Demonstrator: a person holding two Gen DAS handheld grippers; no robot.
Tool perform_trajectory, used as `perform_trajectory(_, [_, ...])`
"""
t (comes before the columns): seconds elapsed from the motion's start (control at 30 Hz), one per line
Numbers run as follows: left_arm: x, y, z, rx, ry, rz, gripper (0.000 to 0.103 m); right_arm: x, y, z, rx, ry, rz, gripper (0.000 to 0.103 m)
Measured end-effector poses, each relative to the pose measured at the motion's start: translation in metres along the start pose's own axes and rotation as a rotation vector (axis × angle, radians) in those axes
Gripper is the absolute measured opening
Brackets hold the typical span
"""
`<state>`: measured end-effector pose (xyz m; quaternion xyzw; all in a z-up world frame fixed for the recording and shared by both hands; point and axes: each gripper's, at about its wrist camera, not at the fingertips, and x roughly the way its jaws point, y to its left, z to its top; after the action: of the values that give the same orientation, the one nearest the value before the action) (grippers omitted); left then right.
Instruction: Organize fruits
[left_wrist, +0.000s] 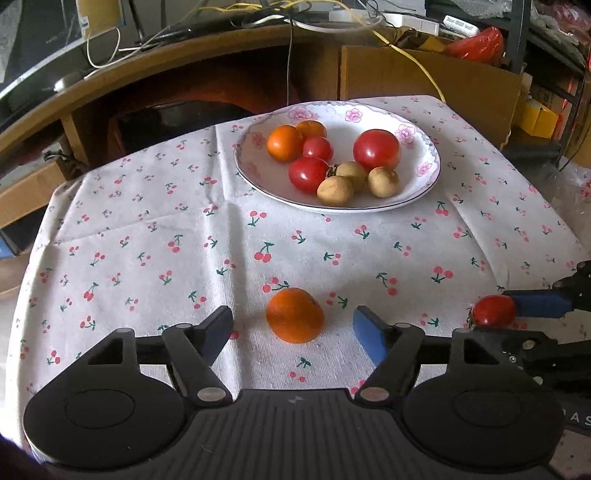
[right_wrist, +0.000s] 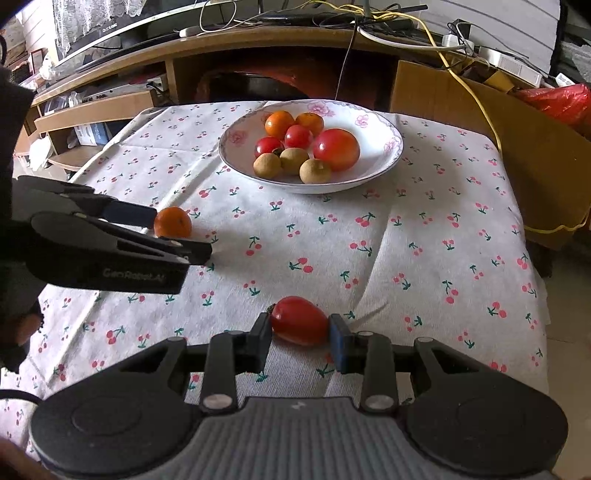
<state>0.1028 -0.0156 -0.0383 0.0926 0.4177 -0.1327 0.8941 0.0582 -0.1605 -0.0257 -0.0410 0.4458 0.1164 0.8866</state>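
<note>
Left gripper (left_wrist: 293, 330): fingers (left_wrist: 218, 332) spread wide, astride an orange fruit (left_wrist: 294, 320) on the cherry-print cloth (left_wrist: 147, 240), neither pad touching it. Right gripper (right_wrist: 301, 338): fingers (right_wrist: 340, 345) pinched on a small red tomato (right_wrist: 300, 319), pads pressed to both ends, tomato low over the cloth near the counter's front edge. Farther back on the counter: floral plate (left_wrist: 424, 184), loaded with two orange fruits, three red tomatoes and three tan round fruits. Beyond the counter: curved wooden desk (left_wrist: 166, 62), strewn with cables.
</note>
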Motion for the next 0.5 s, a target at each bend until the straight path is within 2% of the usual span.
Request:
perform_trajectory(0.3, [0.0020, 0.0020, 0.0001, -0.008, 0.000, 0.011, 0.086, 0.0015, 0.0021, 0.0013, -0.007, -0.004, -0.003, 0.035])
perform_trajectory(0.47, [0.0020, 0.0013, 0.0009, -0.012, 0.002, 0.011, 0.086, 0.0012, 0.0022, 0.0010, -0.008, -0.004, -0.001, 0.035])
perform_trajectory(0.5, [0.0016, 0.0009, 0.0008, -0.012, 0.000, 0.010, 0.083, 0.0012, 0.0020, 0.0012, -0.006, -0.004, 0.000, 0.035])
